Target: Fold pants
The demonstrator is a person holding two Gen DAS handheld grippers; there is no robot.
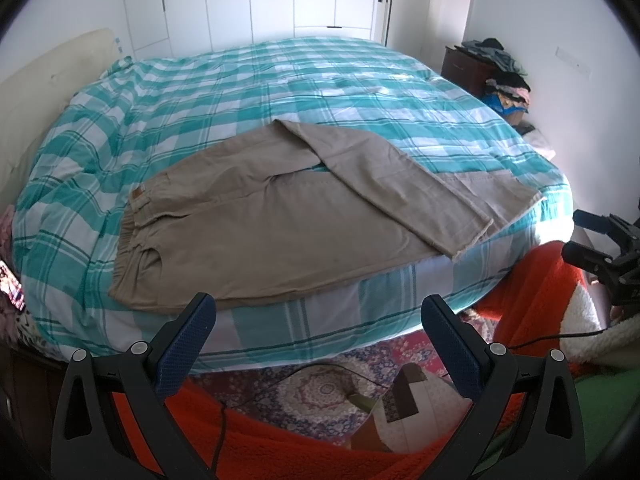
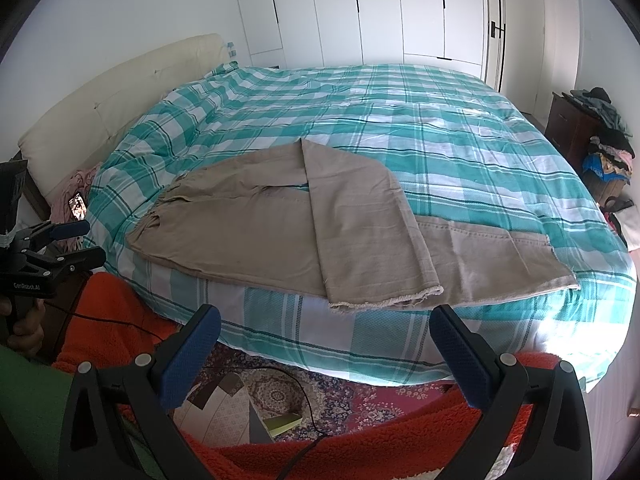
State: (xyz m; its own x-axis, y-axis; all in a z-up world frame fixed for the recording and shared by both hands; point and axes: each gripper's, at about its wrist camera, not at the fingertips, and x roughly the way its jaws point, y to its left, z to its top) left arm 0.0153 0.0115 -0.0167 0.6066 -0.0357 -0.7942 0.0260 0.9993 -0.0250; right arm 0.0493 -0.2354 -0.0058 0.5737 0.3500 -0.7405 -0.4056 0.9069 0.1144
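Note:
Beige pants (image 1: 256, 216) lie on the bed near its front edge, waistband to the left, one leg crossed over the other so both hems point right. In the right wrist view the same pants (image 2: 304, 232) end in frayed hems by the mattress edge. My left gripper (image 1: 318, 316) hangs open below the bed edge, off the cloth and holding nothing. My right gripper (image 2: 326, 326) is open too, just under the near hem, and empty. Each gripper also appears in the other's view: the right gripper (image 1: 578, 236) at far right, the left gripper (image 2: 90, 242) at far left.
The bed (image 1: 280, 92) has a teal and white checked cover and a cream headboard (image 2: 120, 92) on the left. White wardrobes (image 2: 380, 8) line the back wall. A dark cabinet with piled clothes (image 2: 600, 136) stands at right. A patterned rug (image 1: 320, 384), a cable and orange fleece lie below.

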